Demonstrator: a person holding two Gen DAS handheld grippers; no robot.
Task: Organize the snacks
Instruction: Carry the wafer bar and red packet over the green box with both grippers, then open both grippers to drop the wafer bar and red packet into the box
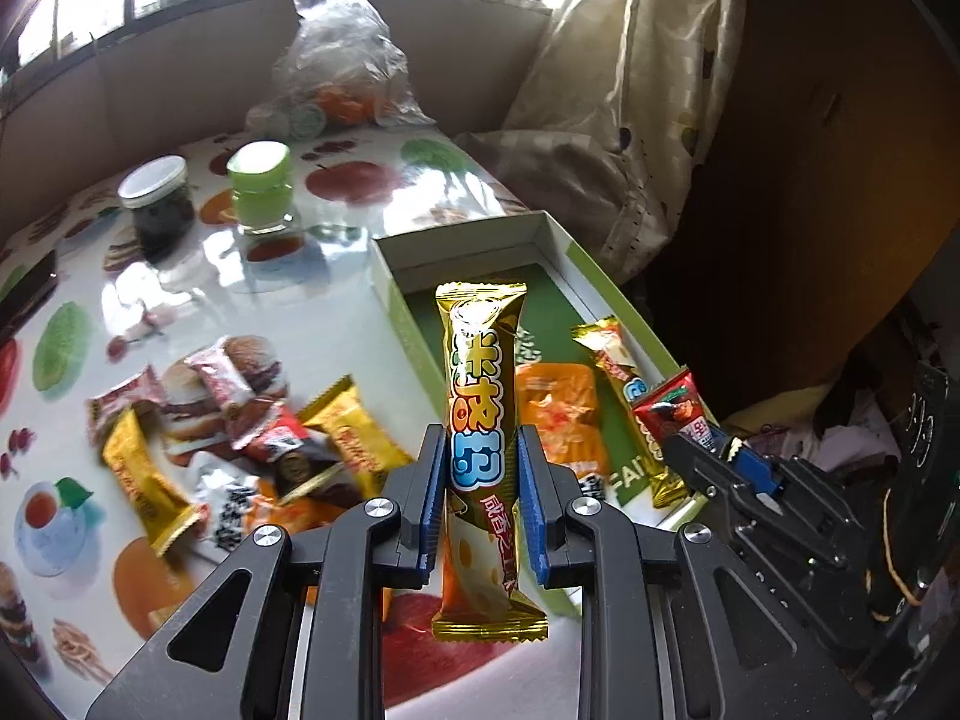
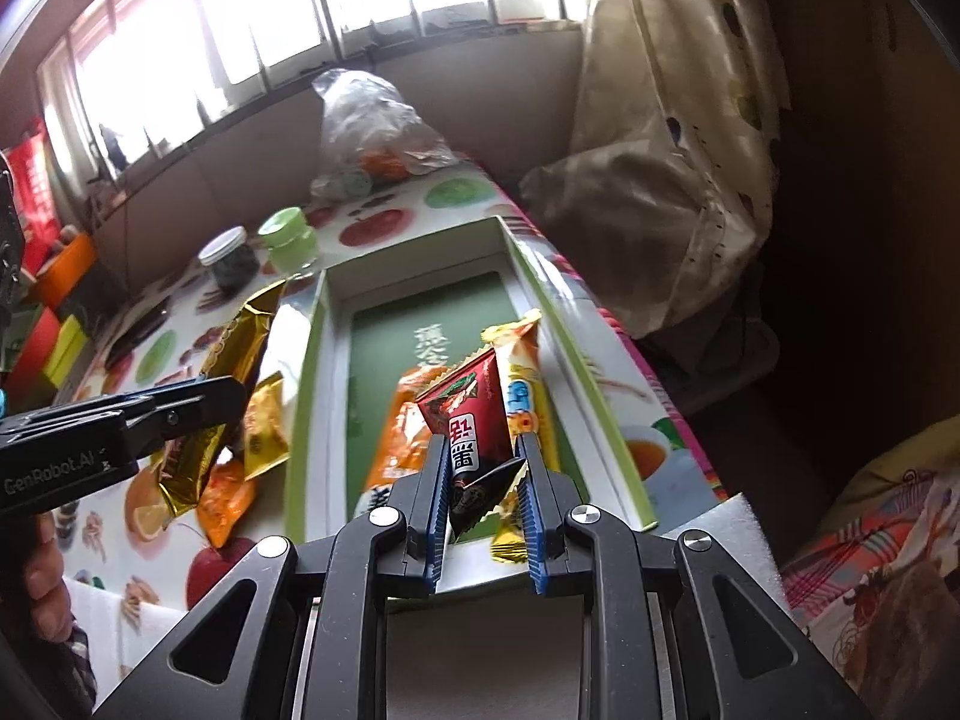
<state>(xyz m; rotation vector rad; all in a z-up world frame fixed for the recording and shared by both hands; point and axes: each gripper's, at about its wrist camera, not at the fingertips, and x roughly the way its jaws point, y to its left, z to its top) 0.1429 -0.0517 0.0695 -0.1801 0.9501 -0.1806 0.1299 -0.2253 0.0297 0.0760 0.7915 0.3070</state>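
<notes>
Reading "GenRobot.AI", the left gripper [image 2: 234,402] clamps a gold bar [image 1: 483,420]; the right gripper [image 2: 483,474] clamps a red packet [image 2: 471,420].

Fruit-print table [image 1: 252,276]: green box [image 1: 414,336], loose snack pile [image 1: 252,438], 2 jars [image 1: 210,198], plastic bag [image 1: 342,66] at far end.

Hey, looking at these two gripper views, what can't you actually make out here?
- Loose snack pile, left wrist view: motion-blurred, labels unreadable.
- Plastic bag contents, both views: crinkled film hides them.
- Tray floor print, right wrist view: the red packet held in the right gripper covers its near part.
- Gold bar in the left gripper: its fingers cover part of its lettering.
</notes>
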